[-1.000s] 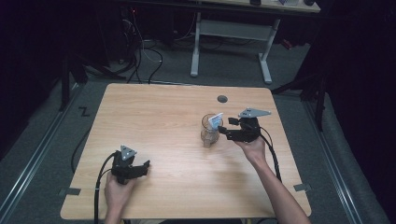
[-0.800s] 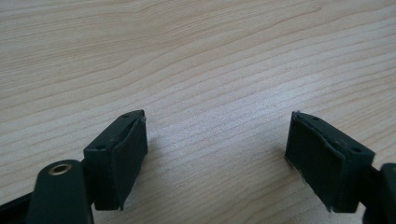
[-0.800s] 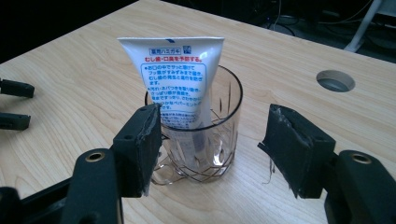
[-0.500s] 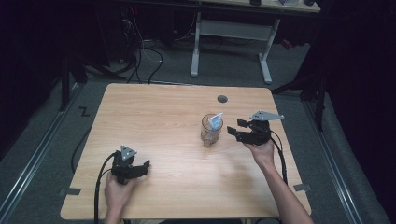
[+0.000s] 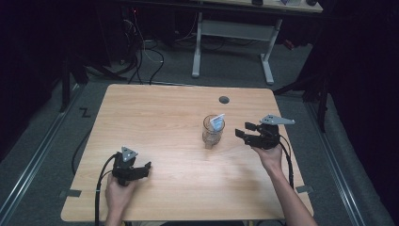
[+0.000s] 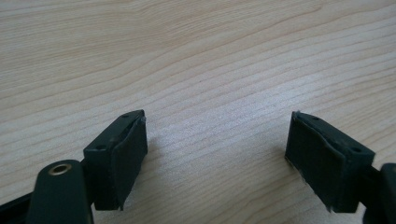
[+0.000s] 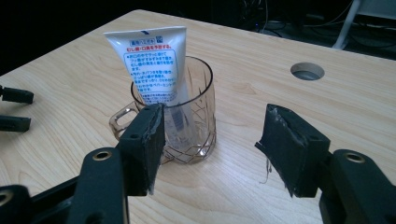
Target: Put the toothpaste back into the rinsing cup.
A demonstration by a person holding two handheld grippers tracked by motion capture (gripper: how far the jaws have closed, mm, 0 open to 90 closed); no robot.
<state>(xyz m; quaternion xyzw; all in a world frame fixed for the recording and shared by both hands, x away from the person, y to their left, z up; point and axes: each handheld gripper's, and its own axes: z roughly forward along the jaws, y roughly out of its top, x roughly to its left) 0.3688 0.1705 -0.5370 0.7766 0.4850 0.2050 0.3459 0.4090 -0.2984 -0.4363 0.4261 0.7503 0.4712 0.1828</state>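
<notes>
The glass mug (image 5: pixel 212 133) with the toothpaste tube (image 5: pixel 218 123) standing in it is found just ahead of the right gripper (image 5: pixel 246 132), off its left jaw in the right gripper view, apart from both pads. That gripper's jaws are parted and have just been closing slightly, with nothing between them. The tube's long axis runs nearly upright, crimped end up, leaning slightly. The left gripper (image 5: pixel 141 170), released and empty, rests well apart; the right hand is judged much the nearer.
</notes>
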